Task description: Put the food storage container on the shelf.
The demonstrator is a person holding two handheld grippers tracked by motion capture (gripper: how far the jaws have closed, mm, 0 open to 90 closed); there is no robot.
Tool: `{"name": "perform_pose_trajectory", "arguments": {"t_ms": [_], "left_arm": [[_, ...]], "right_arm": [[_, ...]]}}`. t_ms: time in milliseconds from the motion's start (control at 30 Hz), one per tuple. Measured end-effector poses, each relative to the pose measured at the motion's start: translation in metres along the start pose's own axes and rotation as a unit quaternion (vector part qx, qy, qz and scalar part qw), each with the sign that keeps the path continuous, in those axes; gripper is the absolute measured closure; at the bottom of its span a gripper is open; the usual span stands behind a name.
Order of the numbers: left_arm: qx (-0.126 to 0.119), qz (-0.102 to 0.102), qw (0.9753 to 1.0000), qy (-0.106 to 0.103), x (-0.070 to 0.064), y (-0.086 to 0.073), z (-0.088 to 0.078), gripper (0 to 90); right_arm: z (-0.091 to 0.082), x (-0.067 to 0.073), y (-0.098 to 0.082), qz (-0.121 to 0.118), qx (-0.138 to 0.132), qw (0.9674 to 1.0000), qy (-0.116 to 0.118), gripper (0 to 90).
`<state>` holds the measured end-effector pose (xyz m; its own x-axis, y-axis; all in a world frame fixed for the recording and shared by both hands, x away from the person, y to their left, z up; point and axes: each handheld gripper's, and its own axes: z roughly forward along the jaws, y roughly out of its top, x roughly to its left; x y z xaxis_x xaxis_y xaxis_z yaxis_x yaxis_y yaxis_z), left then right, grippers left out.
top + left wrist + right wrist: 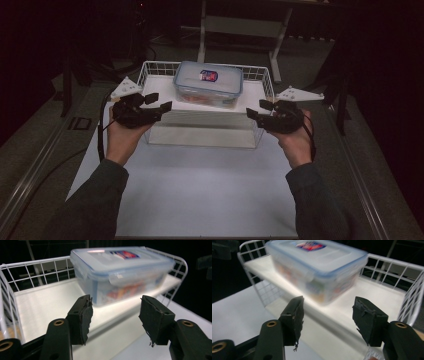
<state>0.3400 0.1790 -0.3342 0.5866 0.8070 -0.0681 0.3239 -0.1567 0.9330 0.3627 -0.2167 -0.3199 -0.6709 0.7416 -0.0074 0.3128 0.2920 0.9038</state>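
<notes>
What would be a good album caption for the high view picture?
Two hand-held grippers, left gripper and right gripper, both open, flank a lidded plastic box on a white wire shelf.

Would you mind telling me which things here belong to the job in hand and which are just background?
In the job:
- plastic container with a clipped lid
- white wire shelf that it sits on
- left gripper, open, empty
- right gripper, open, empty

Just about:
- white table top
- metal frame behind, in the dark
</notes>
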Motion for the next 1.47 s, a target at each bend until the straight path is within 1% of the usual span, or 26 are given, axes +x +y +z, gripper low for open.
{"name": "perform_pose_trajectory", "arguments": {"t_ms": [33,67,100,133,167,200,233,267,300,333,367,400,433,467,500,567,600,633,667,700,767,900,1100,1200,1333,1467], "left_arm": [[0.000,0.000,1.0000,0.000,0.000,0.000,0.000,42.2],[-0.002,0.008,1.0000,-0.005,-0.003,-0.006,-0.008,42.1],[-0.002,0.008,1.0000,-0.005,-0.003,-0.006,-0.008,42.1],[-0.005,0.005,0.9999,-0.015,-0.006,-0.013,-0.016,42.1],[-0.005,0.005,0.9999,-0.015,-0.006,-0.013,-0.016,41.7],[0.001,0.010,0.9997,-0.020,-0.009,-0.020,-0.023,41.6],[0.001,0.010,0.9997,-0.020,-0.009,-0.020,-0.023,41.5],[0.003,0.013,0.9995,-0.028,-0.012,-0.028,-0.031,41.4],[0.003,0.013,0.9995,-0.028,-0.012,-0.028,-0.031,41.4],[0.008,0.019,0.9993,-0.031,-0.016,-0.038,-0.039,41.2],[0.008,0.019,0.9993,-0.031,-0.016,-0.038,-0.039,41.0],[0.015,0.026,0.9990,-0.035,-0.018,-0.048,-0.046,40.6],[0.015,0.026,0.9990,-0.035,-0.018,-0.048,-0.046,40.4],[0.020,0.030,0.9988,-0.034,-0.020,-0.059,-0.054,39.9],[0.020,0.030,0.9988,-0.034,-0.020,-0.059,-0.054,39.1],[0.028,0.025,0.9987,-0.033,-0.021,-0.071,-0.060,36.9],[0.028,0.029,0.9989,-0.024,-0.022,-0.083,-0.067,35.7],[0.028,0.029,0.9989,-0.024,-0.022,-0.083,-0.067,35.3],[0.026,0.029,0.9991,-0.018,-0.022,-0.094,-0.073,34.4],[0.026,0.029,0.9991,-0.018,-0.022,-0.094,-0.073,33.7],[0.028,0.029,0.9992,-0.002,-0.024,-0.109,-0.081,32.2],[0.036,0.032,0.9988,0.005,-0.026,-0.129,-0.086,30.1],[0.026,0.007,0.9995,0.017,-0.023,-0.152,-0.090,29.0],[0.027,-0.002,0.9994,0.022,-0.021,-0.159,-0.088,28.9],[0.025,0.009,0.9992,0.030,-0.024,-0.162,-0.085,28.4],[0.028,0.018,0.9989,0.034,-0.026,-0.167,-0.083,27.8]], "right_arm": [[0.000,0.000,0.000,0.000,0.000,1.0000,0.000,41.1],[-0.004,0.004,-0.006,-0.005,0.006,0.9999,0.010,40.2],[-0.004,0.004,-0.006,-0.005,0.006,0.9999,0.010,40.2],[-0.008,0.009,-0.013,-0.012,0.009,0.9997,0.019,39.3],[-0.010,0.012,-0.018,-0.017,0.010,0.9996,0.022,38.8],[-0.012,0.015,-0.022,-0.020,0.015,0.9994,0.023,37.6],[-0.014,0.017,-0.027,-0.023,0.018,0.9992,0.025,37.4],[-0.017,0.020,-0.031,-0.026,0.019,0.9990,0.030,37.0],[-0.017,0.020,-0.031,-0.026,0.019,0.9990,0.030,37.0],[-0.024,0.025,-0.042,-0.031,0.018,0.9987,0.035,36.6],[-0.024,0.025,-0.042,-0.031,0.018,0.9987,0.035,36.6],[-0.031,0.030,-0.055,-0.037,0.015,0.9986,0.036,36.6],[-0.031,0.030,-0.055,-0.037,0.015,0.9986,0.036,36.6],[-0.037,0.034,-0.065,-0.044,0.016,0.9984,0.033,36.5],[-0.037,0.034,-0.065,-0.044,0.016,0.9984,0.033,36.5],[-0.044,0.038,-0.076,-0.051,0.016,0.9981,0.029,36.6],[-0.049,0.042,-0.085,-0.049,0.014,0.9983,0.029,36.0],[-0.052,0.043,-0.090,-0.051,0.016,0.9982,0.029,35.8],[-0.054,0.045,-0.095,-0.050,0.014,0.9983,0.026,35.4],[-0.054,0.045,-0.095,-0.050,0.014,0.9983,0.026,35.4],[-0.060,0.049,-0.109,-0.037,0.016,0.9987,0.030,32.3],[-0.064,0.053,-0.127,-0.028,0.027,0.9988,0.029,28.1],[-0.069,0.055,-0.151,-0.024,0.026,0.9993,0.014,22.9],[-0.067,0.053,-0.159,-0.022,0.025,0.9994,0.005,21.3],[-0.060,0.051,-0.168,-0.025,0.030,0.9992,-0.007,21.1],[-0.057,0.054,-0.172,-0.032,0.024,0.9991,-0.014,20.5]]}}
